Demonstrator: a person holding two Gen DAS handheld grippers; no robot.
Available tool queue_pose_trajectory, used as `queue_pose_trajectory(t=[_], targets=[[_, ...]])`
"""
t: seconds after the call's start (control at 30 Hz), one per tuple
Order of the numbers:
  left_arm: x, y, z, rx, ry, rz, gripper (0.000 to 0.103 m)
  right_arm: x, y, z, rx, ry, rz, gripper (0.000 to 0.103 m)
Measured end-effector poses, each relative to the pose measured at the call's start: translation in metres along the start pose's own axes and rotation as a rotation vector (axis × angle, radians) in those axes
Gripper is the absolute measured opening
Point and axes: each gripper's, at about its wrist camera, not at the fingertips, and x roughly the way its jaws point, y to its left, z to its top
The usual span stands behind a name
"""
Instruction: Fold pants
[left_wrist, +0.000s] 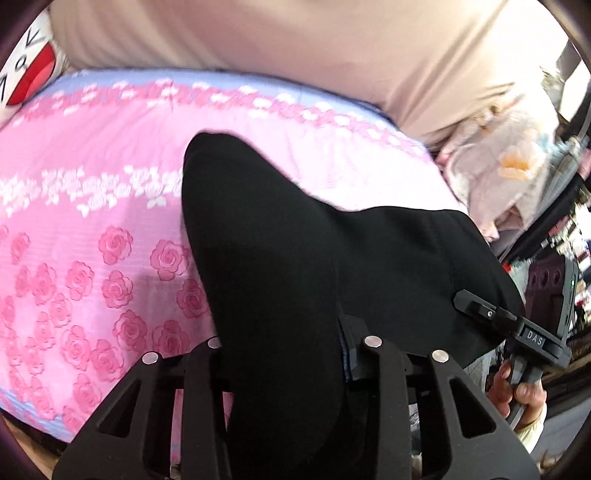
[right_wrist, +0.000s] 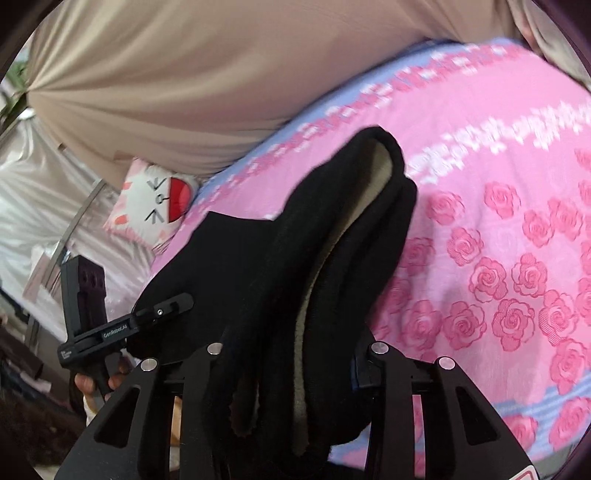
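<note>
Nearest, the left tool (left_wrist: 284, 354) is clamped on the thick black fleece-lined pants (left_wrist: 280, 236), and the right tool (right_wrist: 291, 354) is clamped on the same garment (right_wrist: 295, 258). The pants hang bunched between both tools, apparently just above the pink rose-patterned bedspread (left_wrist: 92, 206). To fold well, I would keep both grips level, draw the fabric taut, then lower the far edge first. Only the right view shows the pale lining (right_wrist: 376, 166); the cartoon cushion (right_wrist: 159, 199) shows more fully there too. The left view alone shows the heap of pale clothes (left_wrist: 491, 177) beyond.
</note>
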Motion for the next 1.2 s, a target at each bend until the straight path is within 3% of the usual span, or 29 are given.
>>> queue_pose_trajectory(t=[0.17, 0.3, 0.67, 0.83, 1.03, 1.2], targets=[[-0.033, -0.015, 0.0, 0.055, -0.057, -0.032, 0.033, -0.03, 0.024, 0.002, -0.067, -0.052, 0.011, 0.035], [-0.05, -0.025, 0.019, 0.091, -0.134, -0.037, 0.033, -0.048, 0.041, 0.016, -0.122, -0.123, 0.024, 0.035], [-0.07, -0.035, 0.103, 0.196, -0.38, 0.038, 0.033, -0.044, 0.076, 0.108, -0.291, -0.319, 0.043, 0.035], [-0.047, -0.027, 0.152, 0.21, -0.452, 0.085, 0.033, -0.018, 0.077, 0.154, -0.328, -0.394, 0.051, 0.036], [0.005, -0.008, 0.205, 0.192, -0.476, 0.129, 0.033, 0.036, 0.043, 0.204, -0.255, -0.405, 0.059, 0.035], [0.064, 0.015, 0.238, 0.151, -0.411, 0.15, 0.033, 0.087, 0.008, 0.231, -0.208, -0.375, 0.033, 0.036]])
